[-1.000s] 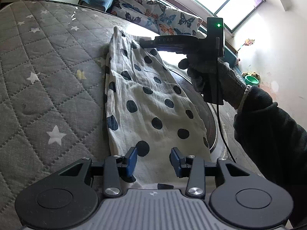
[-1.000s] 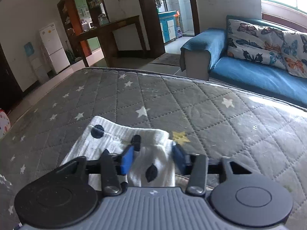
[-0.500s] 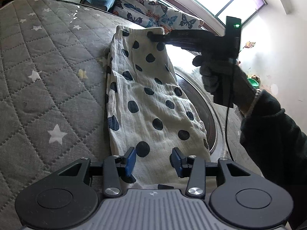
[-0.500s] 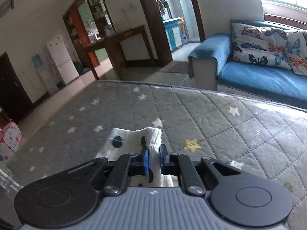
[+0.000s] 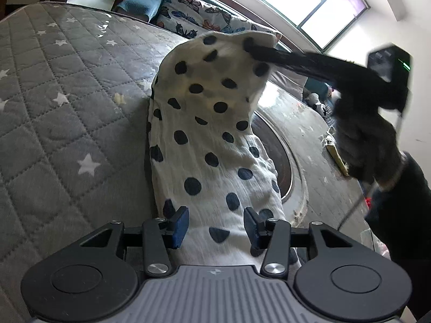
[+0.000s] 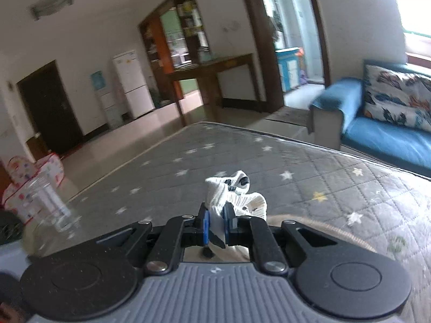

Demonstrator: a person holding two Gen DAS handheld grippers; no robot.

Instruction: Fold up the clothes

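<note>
The right hand-held gripper (image 6: 215,227) has its blue pads pressed together on a bunched corner of the white polka-dot garment (image 5: 212,145), pinching it; a puff of the cloth sticks out just past the fingertips. In the left wrist view this same gripper comes in from the right, held by a gloved hand (image 5: 369,137), and the far end of the garment is raised off the bed, draped from its tip. The left hand-held gripper (image 5: 215,227) is spread wide, its blue pads (image 5: 180,226) on either side of the near end of the garment; whether they touch the cloth cannot be told. The garment runs from near to far along the grey quilted mattress (image 5: 54,123) with white stars. Beyond the mattress's far side stands a blue sofa (image 6: 382,140) with a butterfly-print cushion (image 6: 398,97).
</note>
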